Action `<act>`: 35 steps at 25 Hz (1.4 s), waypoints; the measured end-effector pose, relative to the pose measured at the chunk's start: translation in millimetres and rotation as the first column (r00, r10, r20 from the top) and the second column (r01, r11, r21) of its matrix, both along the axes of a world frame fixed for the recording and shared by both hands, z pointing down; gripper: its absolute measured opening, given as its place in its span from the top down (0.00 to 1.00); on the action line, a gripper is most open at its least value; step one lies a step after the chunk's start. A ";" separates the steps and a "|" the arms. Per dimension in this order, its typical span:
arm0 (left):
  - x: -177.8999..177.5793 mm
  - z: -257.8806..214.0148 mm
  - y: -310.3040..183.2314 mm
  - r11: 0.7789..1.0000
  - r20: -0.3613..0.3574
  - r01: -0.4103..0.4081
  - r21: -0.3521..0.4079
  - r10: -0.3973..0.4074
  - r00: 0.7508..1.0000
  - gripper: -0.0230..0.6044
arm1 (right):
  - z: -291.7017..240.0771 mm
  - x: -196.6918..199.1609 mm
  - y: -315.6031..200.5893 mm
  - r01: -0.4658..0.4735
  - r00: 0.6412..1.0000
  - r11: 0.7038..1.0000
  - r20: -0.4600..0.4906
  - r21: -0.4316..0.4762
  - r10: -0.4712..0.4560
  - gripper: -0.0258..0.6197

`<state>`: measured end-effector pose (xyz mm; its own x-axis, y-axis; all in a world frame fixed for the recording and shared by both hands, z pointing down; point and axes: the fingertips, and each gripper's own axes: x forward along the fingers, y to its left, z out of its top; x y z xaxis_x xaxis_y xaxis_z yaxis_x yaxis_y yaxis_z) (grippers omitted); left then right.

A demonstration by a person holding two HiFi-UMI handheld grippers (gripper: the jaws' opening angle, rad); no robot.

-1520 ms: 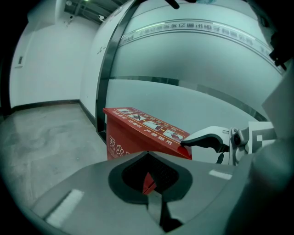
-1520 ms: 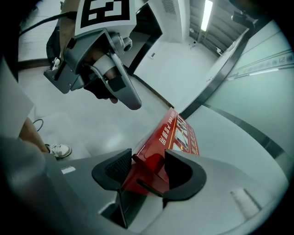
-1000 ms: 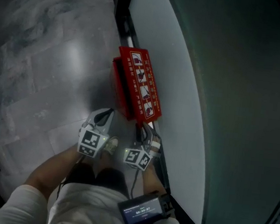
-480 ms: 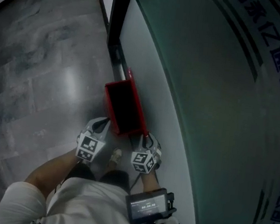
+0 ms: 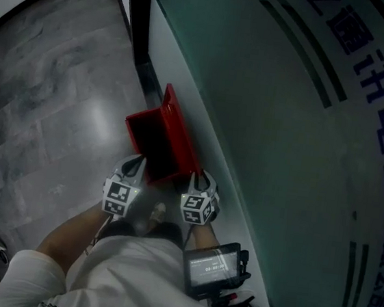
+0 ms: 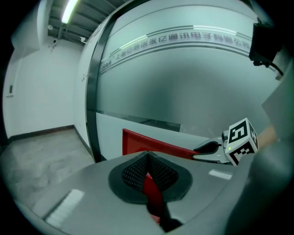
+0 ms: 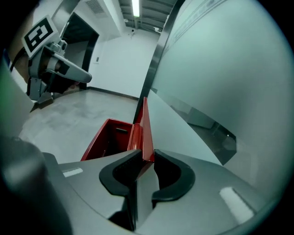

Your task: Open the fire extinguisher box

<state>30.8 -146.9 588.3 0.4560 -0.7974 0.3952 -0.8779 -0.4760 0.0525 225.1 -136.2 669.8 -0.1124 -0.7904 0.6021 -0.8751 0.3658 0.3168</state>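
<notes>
The red fire extinguisher box (image 5: 151,140) stands on the floor against the glass wall, with its dark inside showing. Its lid (image 5: 180,136) is raised on edge along the wall. My left gripper (image 5: 135,168) is at the box's near left corner, and in the left gripper view (image 6: 148,172) it is shut on a red edge of the box (image 6: 149,189). At the near right corner, my right gripper (image 5: 200,182) is shut on the lid's near edge (image 7: 145,131), which sits between its pads (image 7: 146,160). The box's contents are hidden.
A frosted glass wall (image 5: 271,124) with blue lettering runs along the right. A black frame post (image 5: 136,12) stands beyond the box. Grey tiled floor (image 5: 47,98) spreads to the left. A small screen device (image 5: 212,269) hangs at the person's waist, with a shoe (image 5: 157,213) below.
One second ago the lid lay shut with its pictogram label up. It has since swung up against the wall, opening the box. Both grippers have closed in on the box's near end.
</notes>
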 end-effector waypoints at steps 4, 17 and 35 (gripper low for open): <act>9.9 -6.0 -4.9 1.000 0.011 0.001 0.004 -0.001 1.000 0.96 | 2.3 14.2 -9.2 -0.074 0.996 0.997 0.051 -0.017 0.075 0.80; 27.5 -13.2 -19.2 1.000 0.010 0.004 0.018 -0.004 1.000 0.97 | 13.7 52.6 -29.3 -0.312 0.933 0.944 0.151 -0.107 0.326 0.77; 29.5 -3.9 -23.2 1.000 0.007 0.002 -0.007 -0.001 1.000 0.97 | 26.8 77.8 -33.9 -0.557 0.739 0.796 0.295 -0.236 0.605 0.77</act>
<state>60.2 -170.0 584.3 0.4520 -0.7955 0.4036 -0.8790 -0.4743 0.0495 302.8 -170.0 696.6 0.1300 -0.6913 0.7108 -0.9705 -0.2354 -0.0515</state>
